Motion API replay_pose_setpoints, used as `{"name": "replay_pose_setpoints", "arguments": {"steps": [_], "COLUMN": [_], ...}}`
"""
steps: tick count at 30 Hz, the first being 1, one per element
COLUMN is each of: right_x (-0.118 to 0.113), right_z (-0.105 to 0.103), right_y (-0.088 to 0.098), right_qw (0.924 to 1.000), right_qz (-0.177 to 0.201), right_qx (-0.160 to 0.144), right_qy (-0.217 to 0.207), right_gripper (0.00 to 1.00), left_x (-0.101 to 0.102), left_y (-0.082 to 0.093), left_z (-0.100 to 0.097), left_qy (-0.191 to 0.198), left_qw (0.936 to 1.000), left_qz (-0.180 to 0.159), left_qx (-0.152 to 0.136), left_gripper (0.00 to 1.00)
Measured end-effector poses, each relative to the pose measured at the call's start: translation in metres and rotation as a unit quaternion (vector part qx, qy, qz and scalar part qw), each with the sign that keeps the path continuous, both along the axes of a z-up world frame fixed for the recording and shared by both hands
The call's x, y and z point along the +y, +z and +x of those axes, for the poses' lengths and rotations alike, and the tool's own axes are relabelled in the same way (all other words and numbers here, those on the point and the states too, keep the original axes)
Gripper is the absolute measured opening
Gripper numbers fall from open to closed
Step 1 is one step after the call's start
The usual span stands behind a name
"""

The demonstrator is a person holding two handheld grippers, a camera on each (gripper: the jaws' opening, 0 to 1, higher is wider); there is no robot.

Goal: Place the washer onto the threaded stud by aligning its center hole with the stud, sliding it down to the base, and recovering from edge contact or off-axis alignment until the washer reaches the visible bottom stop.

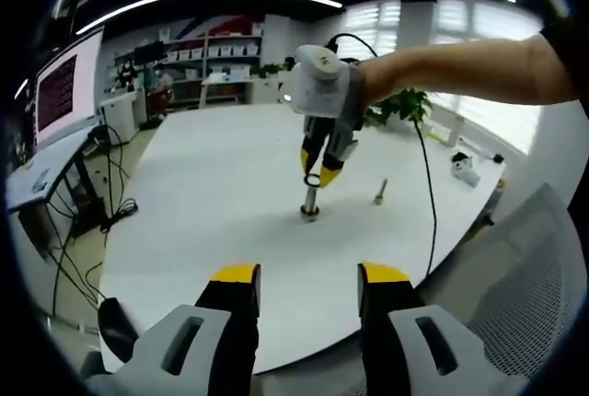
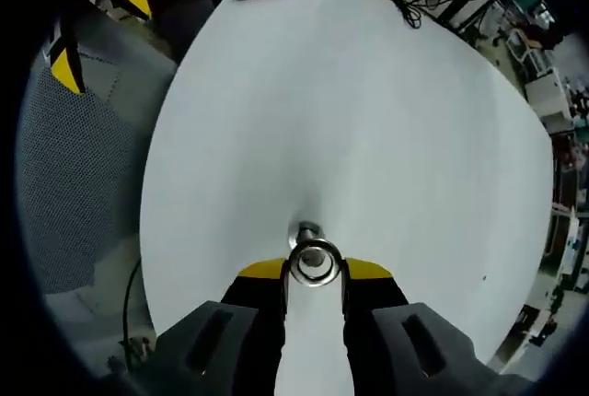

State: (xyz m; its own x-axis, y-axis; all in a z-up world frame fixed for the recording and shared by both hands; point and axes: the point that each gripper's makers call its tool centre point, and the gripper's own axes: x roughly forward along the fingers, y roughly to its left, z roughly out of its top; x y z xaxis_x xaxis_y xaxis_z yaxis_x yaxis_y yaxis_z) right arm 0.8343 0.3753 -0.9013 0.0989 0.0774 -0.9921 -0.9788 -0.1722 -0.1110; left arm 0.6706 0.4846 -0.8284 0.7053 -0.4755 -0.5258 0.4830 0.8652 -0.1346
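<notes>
Right gripper (image 2: 315, 272) clamps the washer (image 2: 314, 261) between its 2 yellow tips, just above the threaded stud (image 1: 310, 203) standing on the white table (image 1: 221, 184). Left gripper (image 1: 308, 278) hangs open, well back.

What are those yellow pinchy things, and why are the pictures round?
A person holds a pincher tool in each hand, and each tool carries a camera with a lens that makes round pictures. In the left gripper view, the left gripper hangs open near the edge of a white table, holding nothing. Across from it, the right gripper pinches a small metal ring, a washer, just above an upright screw post, the stud. A second bolt stands nearby. The right gripper view looks down on that same ring, over the post.
</notes>
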Motion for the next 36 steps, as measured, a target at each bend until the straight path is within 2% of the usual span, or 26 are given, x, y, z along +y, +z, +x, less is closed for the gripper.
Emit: {"name": "replay_pose_setpoints", "arguments": {"steps": [11, 13, 30, 31, 32, 33, 36], "right_x": [0.0, -0.003, -0.005, -0.006, -0.008, -0.008, -0.005], "right_z": [0.0, -0.004, -0.007, -0.008, -0.012, -0.009, -0.008], "right_y": [-0.008, -0.013, -0.06, -0.062, -0.065, -0.063, -0.062], "right_qw": [0.9996, 0.9996, 0.9992, 0.9993, 0.9988, 0.9989, 0.9989], "right_qz": [0.009, -0.004, -0.025, -0.029, -0.035, -0.039, -0.038], "right_qx": [0.019, 0.025, 0.027, 0.024, 0.034, 0.025, 0.029], "right_qy": [-0.018, -0.014, -0.018, -0.004, 0.006, 0.003, 0.0], "right_gripper": [0.23, 0.23, 0.23, 0.23, 0.24, 0.23, 0.24], "left_x": [0.001, 0.001, 0.002, 0.002, 0.002, 0.002, 0.003], "left_y": [-0.003, -0.003, -0.004, -0.004, -0.004, -0.004, -0.003], "left_z": [-0.001, -0.001, -0.001, -0.001, -0.001, -0.001, 0.0], "left_qy": [0.0, 0.0, 0.004, 0.005, 0.005, 0.005, 0.005], "left_qw": [1.0, 1.0, 0.9999, 0.9999, 0.9999, 0.9999, 1.0], "left_qz": [0.004, 0.005, 0.005, 0.005, 0.005, 0.005, 0.006], "left_qx": [0.007, 0.008, 0.01, 0.01, 0.01, 0.01, 0.006], "left_gripper": [0.4, 0.4, 0.4, 0.4, 0.4, 0.4, 0.4]}}
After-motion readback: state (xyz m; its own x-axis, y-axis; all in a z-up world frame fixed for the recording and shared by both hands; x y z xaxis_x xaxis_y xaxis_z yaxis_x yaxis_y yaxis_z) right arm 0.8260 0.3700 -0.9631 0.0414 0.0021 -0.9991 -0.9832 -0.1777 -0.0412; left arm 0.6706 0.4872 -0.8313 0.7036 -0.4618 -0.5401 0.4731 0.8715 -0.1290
